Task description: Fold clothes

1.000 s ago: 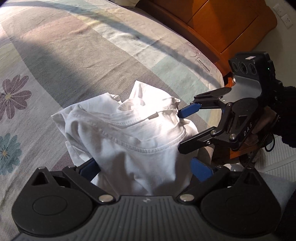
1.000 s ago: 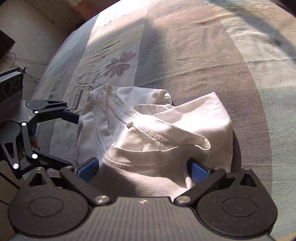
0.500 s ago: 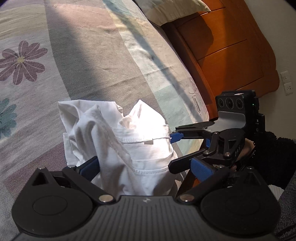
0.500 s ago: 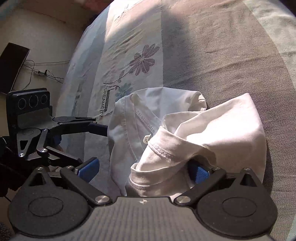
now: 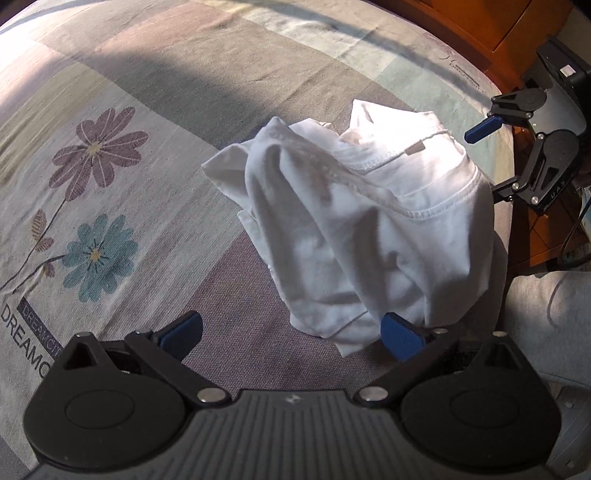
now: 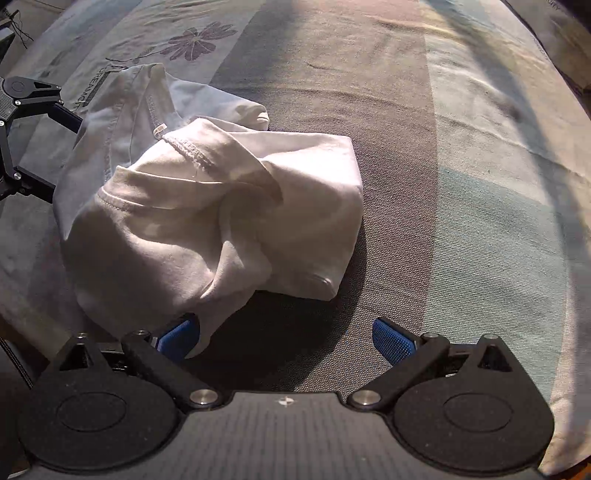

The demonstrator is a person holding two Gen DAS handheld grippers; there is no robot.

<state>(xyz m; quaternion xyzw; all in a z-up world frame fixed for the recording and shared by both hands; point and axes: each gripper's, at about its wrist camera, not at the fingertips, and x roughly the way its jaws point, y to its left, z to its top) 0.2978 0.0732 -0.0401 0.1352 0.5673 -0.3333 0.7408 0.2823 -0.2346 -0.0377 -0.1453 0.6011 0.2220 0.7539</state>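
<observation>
A white T-shirt [image 5: 362,221] lies in a crumpled heap on the bedspread; it also shows in the right wrist view [image 6: 207,206]. My left gripper [image 5: 291,332] is open, just in front of the heap, with the shirt's hem draped against its right blue pad [image 5: 400,336]. My right gripper [image 6: 288,338] is open and holds nothing, with cloth lying against its left blue pad [image 6: 179,338]. Each gripper shows in the other's view, the right one [image 5: 480,162] at the far right and the left one [image 6: 48,129] at the far left, both beside the shirt.
The bedspread [image 5: 147,92] has striped bands and printed flowers [image 5: 98,151]. A wooden headboard [image 5: 498,26] stands past the bed's far right edge. The bed's edge runs close to the shirt on the right.
Both grippers have drawn back from the shirt and shifted sideways, so it no longer lies between their fingers. The heap has slumped and spread a little on the bed.
</observation>
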